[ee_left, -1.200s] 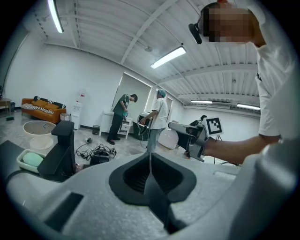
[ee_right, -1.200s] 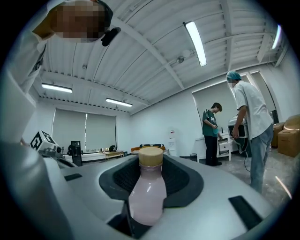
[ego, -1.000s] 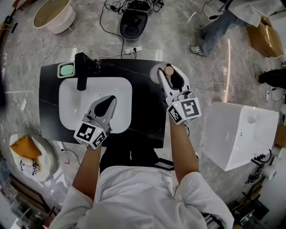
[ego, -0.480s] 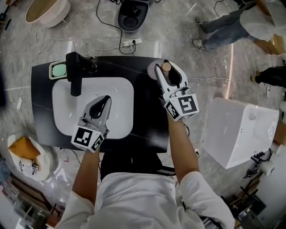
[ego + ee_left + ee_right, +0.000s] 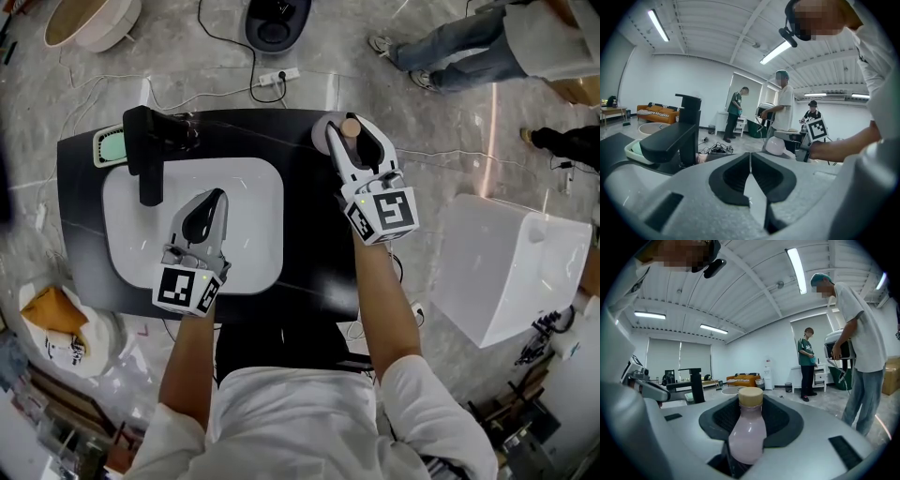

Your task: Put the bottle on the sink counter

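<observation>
A pale pink bottle (image 5: 351,126) with a tan cap stands upright between the jaws of my right gripper (image 5: 353,139), which is shut on it. It is over the back right corner of the black sink counter (image 5: 309,234); I cannot tell whether it touches the top. In the right gripper view the bottle (image 5: 747,432) fills the gap between the jaws of the right gripper (image 5: 746,446). My left gripper (image 5: 212,202) hovers over the white basin (image 5: 141,244), shut and empty, its jaws meeting in the left gripper view (image 5: 750,161).
A black faucet (image 5: 148,155) and a green soap dish (image 5: 109,146) sit at the counter's back left. A white box (image 5: 506,272) stands on the floor to the right. A person (image 5: 469,42), a power strip (image 5: 279,76) and cables lie beyond the counter.
The head camera has shifted, so the counter sits slightly higher and further left in view. Both grippers keep nearly the same places over the counter; the right one still holds the bottle.
</observation>
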### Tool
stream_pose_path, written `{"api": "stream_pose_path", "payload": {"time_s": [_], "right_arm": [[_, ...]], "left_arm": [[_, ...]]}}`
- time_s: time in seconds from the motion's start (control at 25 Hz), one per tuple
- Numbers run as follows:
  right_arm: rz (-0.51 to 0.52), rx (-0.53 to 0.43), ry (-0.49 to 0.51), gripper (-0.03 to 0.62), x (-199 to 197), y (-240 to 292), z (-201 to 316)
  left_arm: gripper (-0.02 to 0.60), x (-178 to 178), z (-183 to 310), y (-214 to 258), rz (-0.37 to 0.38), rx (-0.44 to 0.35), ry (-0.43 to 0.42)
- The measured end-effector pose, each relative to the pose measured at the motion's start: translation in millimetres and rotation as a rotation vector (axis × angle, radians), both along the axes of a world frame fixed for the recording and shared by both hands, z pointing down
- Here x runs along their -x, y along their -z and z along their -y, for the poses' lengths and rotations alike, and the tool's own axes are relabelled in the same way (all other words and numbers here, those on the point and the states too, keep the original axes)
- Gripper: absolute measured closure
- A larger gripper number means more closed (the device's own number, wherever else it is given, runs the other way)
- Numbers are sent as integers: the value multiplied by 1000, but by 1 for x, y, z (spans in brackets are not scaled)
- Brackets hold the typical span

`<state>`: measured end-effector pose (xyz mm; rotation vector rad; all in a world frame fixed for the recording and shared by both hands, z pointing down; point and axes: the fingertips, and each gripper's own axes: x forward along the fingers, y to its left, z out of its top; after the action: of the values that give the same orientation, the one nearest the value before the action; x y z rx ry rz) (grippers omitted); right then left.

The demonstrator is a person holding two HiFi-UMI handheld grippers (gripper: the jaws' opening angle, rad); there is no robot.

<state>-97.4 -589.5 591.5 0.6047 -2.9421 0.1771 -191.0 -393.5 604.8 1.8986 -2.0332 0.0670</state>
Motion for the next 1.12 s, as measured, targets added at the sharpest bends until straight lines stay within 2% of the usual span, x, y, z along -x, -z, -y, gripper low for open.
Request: {"api": "stream_pose_path", "payload": {"time_s": [1.12], "right_arm": [[-61,-33,-2,450,5,-31,-2]], "left_arm": [[557,0,-4,-7,-2,8,-3]]}}
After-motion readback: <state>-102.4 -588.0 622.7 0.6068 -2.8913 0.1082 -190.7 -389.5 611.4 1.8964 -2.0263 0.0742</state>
